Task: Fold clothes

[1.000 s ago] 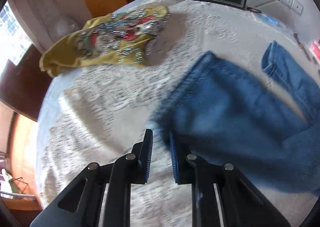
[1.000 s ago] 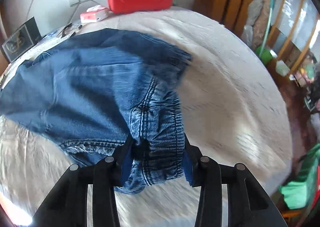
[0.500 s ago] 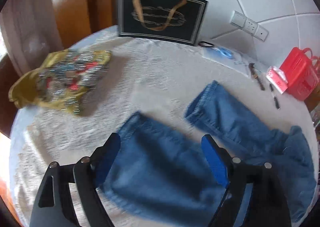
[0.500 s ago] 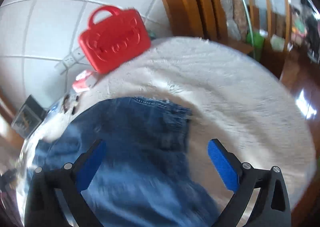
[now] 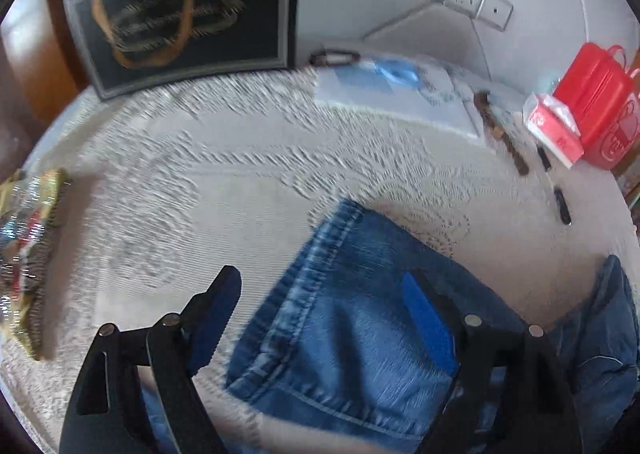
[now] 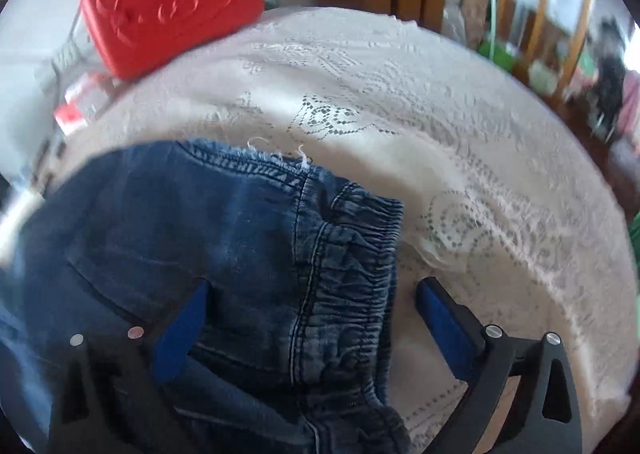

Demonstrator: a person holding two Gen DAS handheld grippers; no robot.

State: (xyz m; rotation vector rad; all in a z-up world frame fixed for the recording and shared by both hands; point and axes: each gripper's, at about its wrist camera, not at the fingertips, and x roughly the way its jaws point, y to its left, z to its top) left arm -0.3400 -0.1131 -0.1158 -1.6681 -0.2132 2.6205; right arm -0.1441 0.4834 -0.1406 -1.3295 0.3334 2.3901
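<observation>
Hovering apart and empty, the left gripper frames a leg hem of the blue denim jeans, and the right gripper, apart too, frames their waistband on the white lace tablecloth. Blurred frames suggest quick motion; a careless close could grab the lace, and a tug could upset the far red plastic case.

The jeans lie on the tabletop; a yellow garment sits far left; behind stand a framed picture and, right, a red case.
</observation>
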